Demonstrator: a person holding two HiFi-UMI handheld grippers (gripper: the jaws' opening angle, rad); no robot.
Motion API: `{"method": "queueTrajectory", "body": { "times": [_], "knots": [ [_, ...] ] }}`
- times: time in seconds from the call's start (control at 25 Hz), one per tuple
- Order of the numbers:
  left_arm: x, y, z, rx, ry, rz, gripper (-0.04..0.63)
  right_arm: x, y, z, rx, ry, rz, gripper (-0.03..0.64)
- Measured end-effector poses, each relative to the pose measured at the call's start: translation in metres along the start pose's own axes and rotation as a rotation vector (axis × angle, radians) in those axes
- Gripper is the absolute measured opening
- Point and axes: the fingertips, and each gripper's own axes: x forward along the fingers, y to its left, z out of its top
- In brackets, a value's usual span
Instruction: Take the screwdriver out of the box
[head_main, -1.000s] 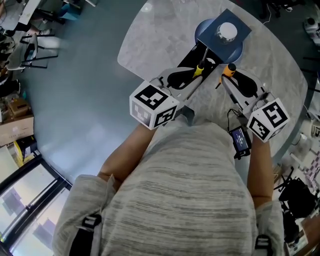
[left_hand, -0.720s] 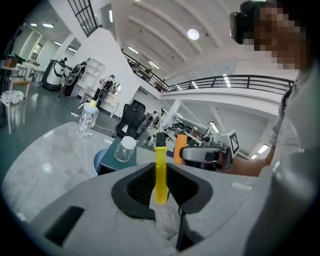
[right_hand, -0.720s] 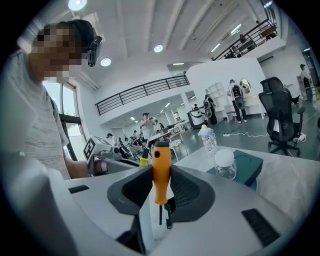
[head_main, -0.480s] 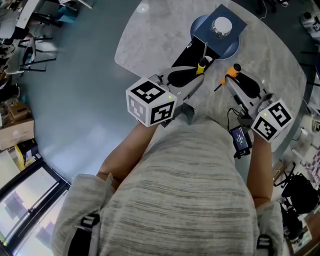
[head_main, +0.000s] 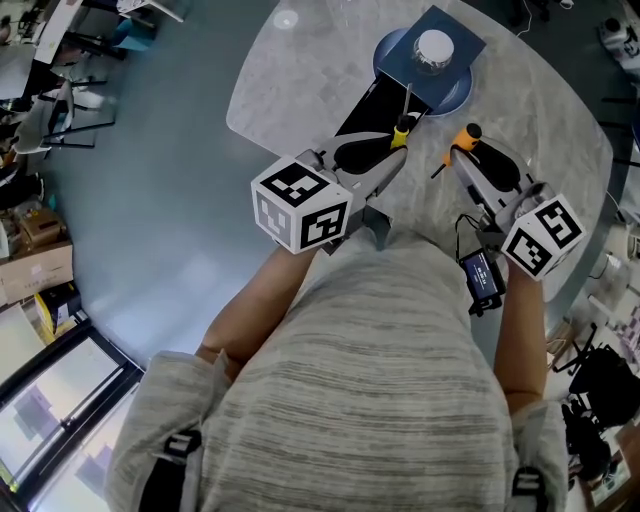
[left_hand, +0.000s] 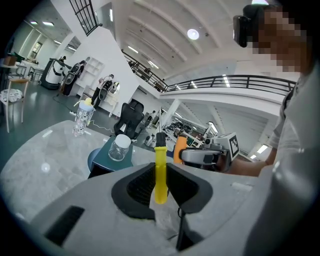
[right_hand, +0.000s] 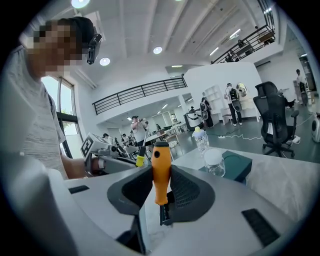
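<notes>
The yellow-handled screwdriver (left_hand: 160, 172) stands upright in your left gripper (left_hand: 160, 186), whose fingers are clamped on its handle with the shaft pointing away from you. In the head view it sits over the near edge of the open black box (head_main: 366, 104) on the grey marbled worktop (head_main: 300, 70). Your right gripper (right_hand: 161, 187) has its fingers closed on an orange-handled screwdriver (right_hand: 160, 167) just beside it. Both look lifted out. Squeeze evenly, draw back level, and mind the shaft tip near the glass jar (head_main: 434, 47).
</notes>
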Motion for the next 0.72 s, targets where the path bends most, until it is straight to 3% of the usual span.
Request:
{"method": "queueTrajectory", "body": {
  "times": [0.72],
  "knots": [
    [0.0023,-0.0014,0.0033,-0.012,-0.002,-0.012,0.077,0.0013,-0.0004,-0.0013,0.022,0.005,0.007,0.103]
  ]
}}
